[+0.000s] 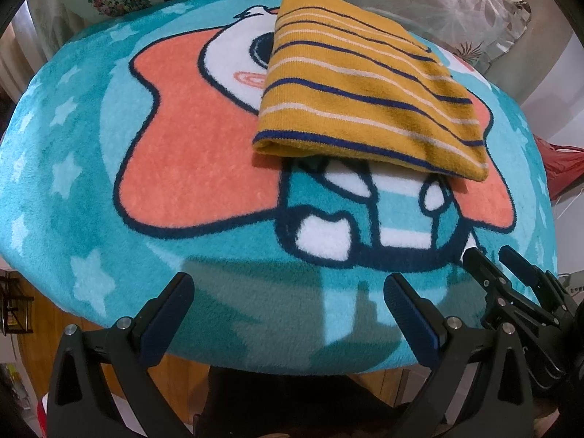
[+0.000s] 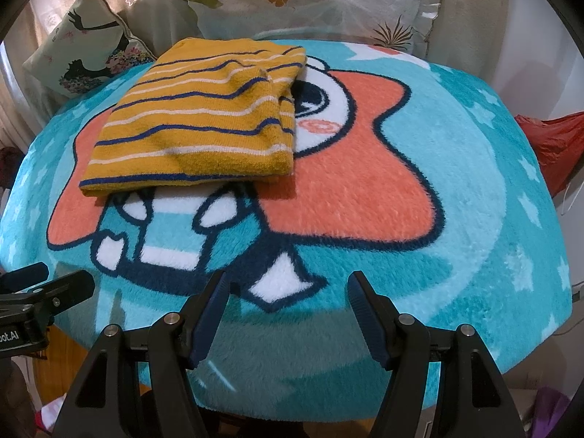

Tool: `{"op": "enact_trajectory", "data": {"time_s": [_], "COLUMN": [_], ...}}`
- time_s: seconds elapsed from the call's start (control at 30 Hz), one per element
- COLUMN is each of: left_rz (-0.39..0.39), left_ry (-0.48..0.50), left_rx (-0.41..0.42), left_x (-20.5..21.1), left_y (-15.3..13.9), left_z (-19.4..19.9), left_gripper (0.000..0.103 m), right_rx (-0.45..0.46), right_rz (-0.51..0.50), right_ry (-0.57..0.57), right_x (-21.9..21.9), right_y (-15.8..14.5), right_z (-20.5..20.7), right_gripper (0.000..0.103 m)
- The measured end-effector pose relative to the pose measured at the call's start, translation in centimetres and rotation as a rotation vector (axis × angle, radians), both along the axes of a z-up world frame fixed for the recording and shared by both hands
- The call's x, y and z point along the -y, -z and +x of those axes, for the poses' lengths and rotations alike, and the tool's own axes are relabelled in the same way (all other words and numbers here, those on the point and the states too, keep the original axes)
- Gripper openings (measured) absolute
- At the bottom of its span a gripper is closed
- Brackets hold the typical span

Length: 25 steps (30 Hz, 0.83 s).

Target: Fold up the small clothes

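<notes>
A yellow garment with navy and white stripes (image 1: 368, 87) lies folded into a flat rectangle on the teal cartoon rug (image 1: 91, 189). It also shows in the right wrist view (image 2: 204, 127), toward the rug's far left. My left gripper (image 1: 288, 292) is open and empty, over the rug's near edge, well short of the garment. My right gripper (image 2: 288, 292) is open and empty, also at the near edge. The right gripper shows in the left wrist view (image 1: 500, 259), and the left gripper shows in the right wrist view (image 2: 54, 273).
The round rug (image 2: 474, 219) covers a raised round surface. Floral pillows (image 2: 310, 0) lie behind it, one with a dark silhouette print (image 2: 84, 62) at the far left. A red bag (image 2: 554, 142) sits off the right side. Wooden floor (image 1: 47, 332) shows below the near edge.
</notes>
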<state>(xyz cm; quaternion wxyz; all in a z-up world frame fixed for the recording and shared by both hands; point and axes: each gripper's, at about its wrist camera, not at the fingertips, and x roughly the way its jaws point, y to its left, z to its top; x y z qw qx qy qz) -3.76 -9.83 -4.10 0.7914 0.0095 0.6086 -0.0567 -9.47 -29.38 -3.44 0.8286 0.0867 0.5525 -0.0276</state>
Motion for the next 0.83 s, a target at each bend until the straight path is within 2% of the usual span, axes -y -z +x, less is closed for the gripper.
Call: {"op": "enact_trajectory", "data": {"time_s": [0.83], "left_rz": [0.008], "left_ry": [0.007], "left_rx": [-0.003], "left_x": [0.61], "left_y": [0.32], "left_z": [0.94], "left_gripper": [0.103], "right_rx": [0.005], "right_rz": [0.024], "right_ry": [0.003], "right_x": [0.59], "right_y": [0.57], "right_z": [0.83], "right_gripper": [0.072]}}
